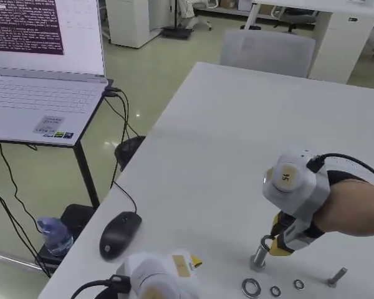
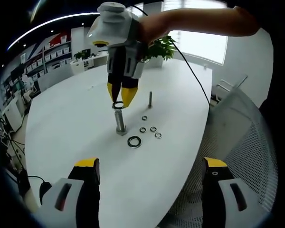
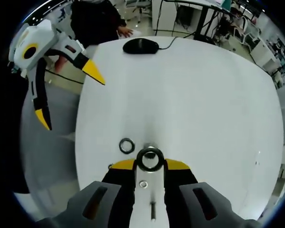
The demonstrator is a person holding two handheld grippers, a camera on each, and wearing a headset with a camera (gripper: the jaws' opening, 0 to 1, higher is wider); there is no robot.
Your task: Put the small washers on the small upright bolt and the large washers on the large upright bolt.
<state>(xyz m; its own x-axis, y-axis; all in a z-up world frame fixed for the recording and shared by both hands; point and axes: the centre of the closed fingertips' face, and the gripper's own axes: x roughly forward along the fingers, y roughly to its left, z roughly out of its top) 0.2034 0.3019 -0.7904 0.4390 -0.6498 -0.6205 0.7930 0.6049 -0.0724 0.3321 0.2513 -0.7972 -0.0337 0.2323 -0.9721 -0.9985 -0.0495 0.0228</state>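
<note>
Far left, off the desk (image 1: 237,149): open laptop (image 1: 40,103) on a stand, screen lit. A water bottle (image 1: 53,235) sits low beside the stand.

Mouse (image 1: 119,233): on the desk near its left edge, with its cable trailing off.

Left claw (image 2: 150,164): jaws spread wide, nothing between them. It is held at the near side of the desk, well apart from the hardware.

Large bolt (image 2: 120,124): upright, head down on the desk, in the near right part of the desk.

Right claw (image 2: 121,101): directly above the large bolt, pointing down. Its jaws are closed on the held large washer (image 2: 118,105), gripping it by the rim. The washer lies flat at the bolt's top end. Cannot tell whether it is already around the thread or just over the tip.

Loose large washer (image 2: 134,141): flat on the desk, just beside the large bolt's base, on the near side.

Small washers (image 2: 153,128): four, flat on the desk in a loose cluster right of the large bolt. They are apart from one another.

Small bolt (image 2: 150,99): upright, nothing on it, farthest right. It stands near the small washers and touches none of them.
</note>
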